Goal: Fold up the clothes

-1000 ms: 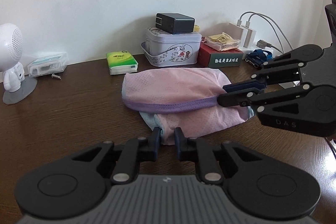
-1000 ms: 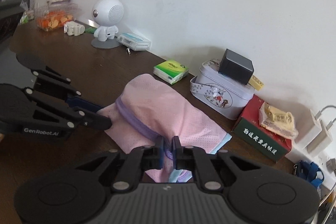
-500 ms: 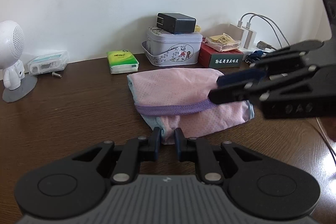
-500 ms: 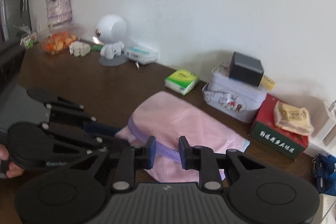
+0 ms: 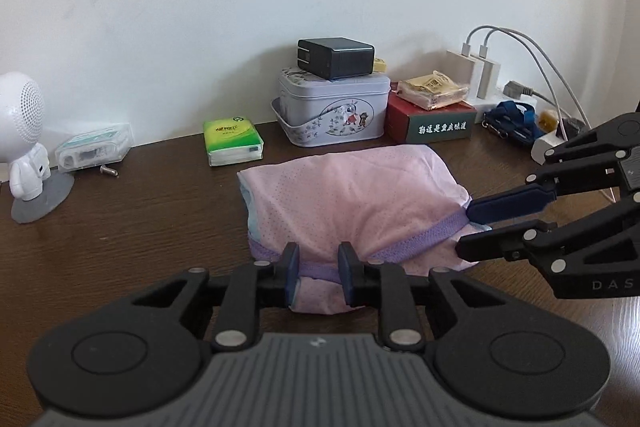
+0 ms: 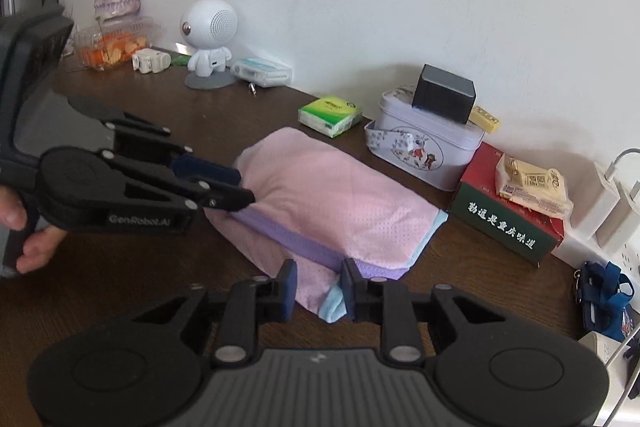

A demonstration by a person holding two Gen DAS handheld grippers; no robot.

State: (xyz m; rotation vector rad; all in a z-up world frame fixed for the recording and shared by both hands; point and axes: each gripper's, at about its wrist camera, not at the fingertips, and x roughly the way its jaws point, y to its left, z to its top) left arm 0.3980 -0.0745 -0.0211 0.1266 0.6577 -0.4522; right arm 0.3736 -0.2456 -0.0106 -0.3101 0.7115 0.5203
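Nearest, the left gripper (image 5: 318,269) and right gripper (image 6: 317,285) each stood part-open at the garment's (image 5: 352,203) near edge, gripping nothing. The garment lay folded before the tin (image 5: 334,109); apparently only tidying remained.

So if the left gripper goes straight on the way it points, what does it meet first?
The pink garment: the left gripper is open with the folded near edge already between its fingers. Beyond it probably the tin, though depth is unclear.

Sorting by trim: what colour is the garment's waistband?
Purple, on the pink garment; clearest in the right wrist view.
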